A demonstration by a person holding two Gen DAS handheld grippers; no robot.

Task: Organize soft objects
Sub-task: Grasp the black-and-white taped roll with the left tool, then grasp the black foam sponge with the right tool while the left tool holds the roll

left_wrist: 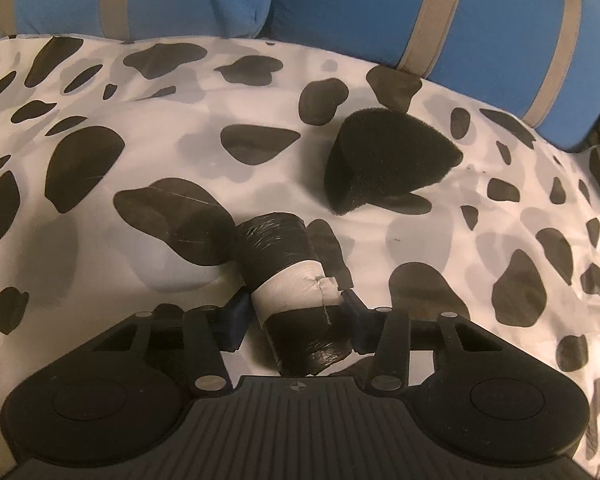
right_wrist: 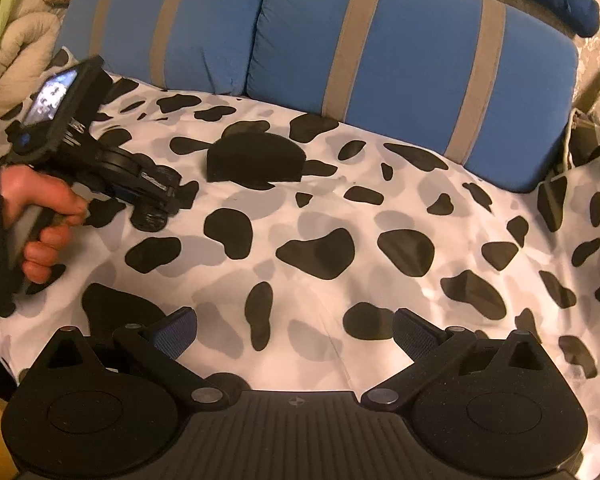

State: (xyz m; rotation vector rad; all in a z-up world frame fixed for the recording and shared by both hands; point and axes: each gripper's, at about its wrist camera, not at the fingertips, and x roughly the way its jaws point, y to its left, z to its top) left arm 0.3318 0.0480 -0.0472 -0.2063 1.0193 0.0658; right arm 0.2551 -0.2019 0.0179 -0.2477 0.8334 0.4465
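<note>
No readable text anywhere in either view.
The only mark is a small round crosshair sign moulded on the ribbed body of each gripper, the left gripper (left_wrist: 296, 304) and the right gripper (right_wrist: 296, 334); it carries no letters or numbers. The lit phone screen (right_wrist: 52, 94) mounted on the left one is too blurred to read.
</note>
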